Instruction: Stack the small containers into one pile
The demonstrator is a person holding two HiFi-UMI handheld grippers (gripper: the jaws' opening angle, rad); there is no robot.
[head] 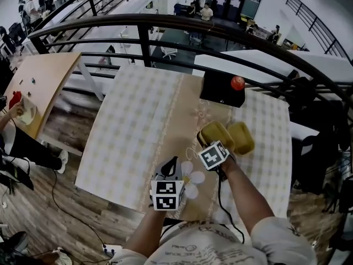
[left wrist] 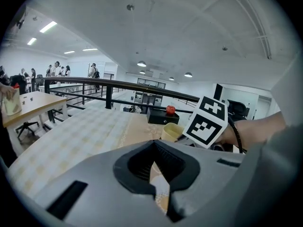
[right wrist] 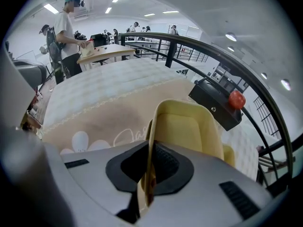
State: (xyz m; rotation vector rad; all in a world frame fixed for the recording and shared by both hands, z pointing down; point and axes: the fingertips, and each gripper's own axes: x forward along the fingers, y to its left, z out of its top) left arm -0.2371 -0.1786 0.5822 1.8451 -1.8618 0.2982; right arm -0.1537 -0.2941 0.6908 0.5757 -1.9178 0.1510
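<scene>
Two small yellow containers stand side by side on the checked tablecloth [head: 138, 126], right of the middle. My right gripper [head: 211, 142] is shut on the left container [head: 214, 131]. In the right gripper view its thin near wall [right wrist: 189, 126] runs between the pads of that gripper [right wrist: 150, 174]. The other container [head: 242, 138] stands just to its right, and only its edge [right wrist: 230, 156] shows in that view. My left gripper [head: 172, 164] hovers near the table's front edge, shut and holding nothing [left wrist: 155, 167]. From there one yellow container [left wrist: 171, 131] shows beside the right gripper's marker cube [left wrist: 208, 119].
A black box [head: 222, 87] with a red button [head: 237, 83] sits at the table's far edge. A dark railing [head: 165, 24] curves behind the table. A wooden table [head: 44, 81] with a person beside it stands to the left.
</scene>
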